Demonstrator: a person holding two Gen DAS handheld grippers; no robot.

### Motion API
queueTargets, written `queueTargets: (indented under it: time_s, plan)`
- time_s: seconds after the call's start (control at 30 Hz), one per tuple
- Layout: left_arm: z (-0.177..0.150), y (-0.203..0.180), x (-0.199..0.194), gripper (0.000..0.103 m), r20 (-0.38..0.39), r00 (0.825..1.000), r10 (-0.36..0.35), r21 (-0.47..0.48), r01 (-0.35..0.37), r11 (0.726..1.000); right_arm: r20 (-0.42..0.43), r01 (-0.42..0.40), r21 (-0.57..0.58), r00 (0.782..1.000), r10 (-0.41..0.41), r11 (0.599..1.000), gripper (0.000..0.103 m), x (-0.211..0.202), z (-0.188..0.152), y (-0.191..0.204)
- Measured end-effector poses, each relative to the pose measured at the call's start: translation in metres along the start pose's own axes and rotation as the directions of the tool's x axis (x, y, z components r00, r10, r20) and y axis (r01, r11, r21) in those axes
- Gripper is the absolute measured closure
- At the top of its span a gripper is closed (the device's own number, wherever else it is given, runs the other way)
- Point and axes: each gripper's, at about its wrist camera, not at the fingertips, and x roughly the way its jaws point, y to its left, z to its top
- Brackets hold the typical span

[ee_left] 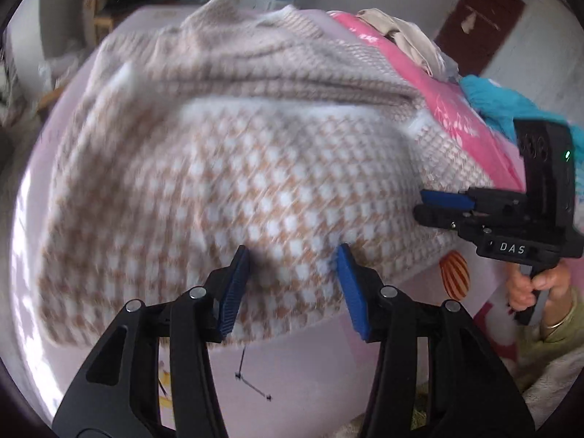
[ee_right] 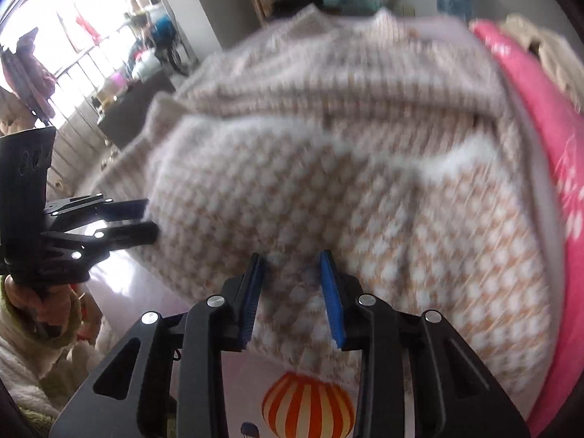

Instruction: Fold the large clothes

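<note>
The fingers of the left gripper (ee_left: 292,288) stand apart, blue pads facing each other with nothing pinched between them; they hang just over the near edge of the checked sweater (ee_left: 233,168), which shows through the gap. The fingers of the right gripper (ee_right: 295,295) are likewise parted, a little narrower, over the same near edge, and no cloth is caught in them either.

The sweater is a beige-and-white knit, lying in a folded heap on a bed with a pale lilac sheet (ee_left: 303,372) (both views are smeared by motion, so the folds are hard to read). Its top layer is doubled over, a thick ridge running across the far side. A printed orange-striped balloon (ee_right: 308,407) on the sheet shows just beyond the sweater's near edge.

Beside the sweater lies a pink quilt (ee_left: 471,120), with a turquoise cloth (ee_left: 492,102) and a cream garment (ee_left: 405,40) heaped past it.

In the left view, the right gripper sits at the sweater's side edge, gripped by a hand (ee_left: 536,284) in a green sleeve.
</note>
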Motion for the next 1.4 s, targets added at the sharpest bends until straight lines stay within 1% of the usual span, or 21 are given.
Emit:
queueTargets:
  time_s: [0.07,0.17,0.27,0.37,0.4,0.43,0.47,0.5,0.57,0.63,0.8,0.87,0.93,0.97,1.0,1.07,1.13,1.23,1.27,1.3,1.4]
  plan:
    - [-0.007,0.007,-0.007,0.055,0.005,1.000,-0.009,-0.033,0.009,0.999,-0.016,0.010,-0.004,1.000,-0.010,1.000,0.073,-0.005,-0.003,-0.001]
    - [-0.013,0.005,-0.016,0.057,0.021,1.000,0.017,-0.016,-0.017,1.000,-0.029,0.026,-0.021,0.999,-0.026,0.999,0.074,-0.011,-0.003,0.001]
    - [-0.008,0.003,-0.026,0.058,0.088,0.996,0.003,-0.003,-0.003,1.000,0.022,-0.005,-0.030,1.000,0.006,1.000,0.074,-0.021,0.010,0.011]
    - [0.005,0.009,-0.031,0.058,0.143,0.990,0.003,-0.030,0.002,1.000,0.066,-0.037,-0.044,0.997,0.040,0.998,0.074,-0.014,0.024,0.022]
    - [0.008,0.011,-0.029,0.058,0.148,0.989,0.023,-0.040,-0.017,0.999,0.065,-0.047,-0.047,0.997,0.050,0.998,0.072,-0.009,0.026,0.024]
    - [0.011,0.014,-0.023,0.058,0.136,0.989,0.067,-0.051,-0.060,0.997,0.053,-0.048,-0.049,0.997,0.051,0.998,0.070,-0.001,0.026,0.026]
    - [0.011,0.017,-0.015,0.058,0.105,0.988,0.114,-0.060,-0.108,0.992,0.037,-0.044,-0.051,0.998,0.046,0.998,0.069,0.006,0.025,0.027]
    - [0.007,0.021,-0.008,0.061,0.067,0.987,0.149,-0.069,-0.145,0.987,0.032,-0.046,-0.054,0.998,0.048,0.997,0.068,0.010,0.023,0.027]
    - [-0.001,0.023,-0.011,0.061,0.094,0.986,0.137,-0.064,-0.131,0.989,0.023,-0.057,-0.050,0.998,0.058,0.997,0.067,0.007,0.018,0.027]
    - [-0.008,0.023,-0.015,0.061,0.088,0.987,0.134,-0.054,-0.129,0.990,0.008,-0.064,-0.034,0.998,0.065,0.997,0.065,0.005,0.012,0.023]
    - [-0.029,0.029,-0.047,0.059,0.115,0.989,0.089,-0.098,-0.078,0.992,-0.014,-0.092,0.024,0.996,0.093,0.995,0.064,-0.014,-0.008,0.013]
    - [-0.038,0.032,-0.061,0.052,0.131,0.991,0.042,-0.118,-0.026,0.993,0.011,-0.097,0.054,0.995,0.097,0.994,0.059,-0.032,-0.017,0.009]
    - [-0.047,0.036,-0.070,0.048,0.134,0.991,0.013,-0.145,0.007,0.989,0.035,-0.102,0.104,0.995,0.099,0.989,0.050,-0.049,-0.028,-0.001]
    - [-0.052,0.040,-0.071,0.044,0.129,0.992,0.005,-0.173,0.017,0.985,0.044,-0.093,0.133,0.995,0.088,0.987,0.049,-0.057,-0.034,-0.006]
    - [-0.057,0.046,-0.071,0.043,0.120,0.993,0.007,-0.210,0.019,0.978,0.049,-0.080,0.169,0.996,0.073,0.982,0.046,-0.064,-0.041,-0.014]
    - [-0.064,0.062,-0.067,0.043,0.113,0.994,0.007,-0.309,0.028,0.951,0.050,-0.051,0.244,0.998,0.040,0.969,0.045,-0.071,-0.052,-0.028]
    - [-0.069,0.085,-0.063,0.043,0.140,0.990,-0.018,-0.430,0.077,0.900,0.056,-0.035,0.328,0.998,0.017,0.944,0.045,-0.078,-0.065,-0.044]
    - [-0.071,0.108,-0.059,0.043,0.214,0.975,-0.060,-0.542,0.169,0.823,0.065,0.038,0.425,0.995,-0.073,0.904,0.045,-0.083,-0.079,-0.063]
    - [-0.070,0.112,-0.059,0.043,0.228,0.972,-0.054,-0.557,0.176,0.812,0.070,0.063,0.454,0.992,-0.106,0.889,0.045,-0.083,-0.080,-0.069]
    - [-0.066,0.114,-0.059,0.043,0.244,0.969,-0.041,-0.556,0.175,0.813,0.077,0.080,0.483,0.988,-0.133,0.872,0.045,-0.083,-0.082,-0.075]
    - [-0.054,0.110,-0.053,0.044,0.250,0.968,-0.010,-0.546,0.149,0.824,0.151,0.036,0.566,0.978,-0.146,0.824,0.044,-0.078,-0.083,-0.092]
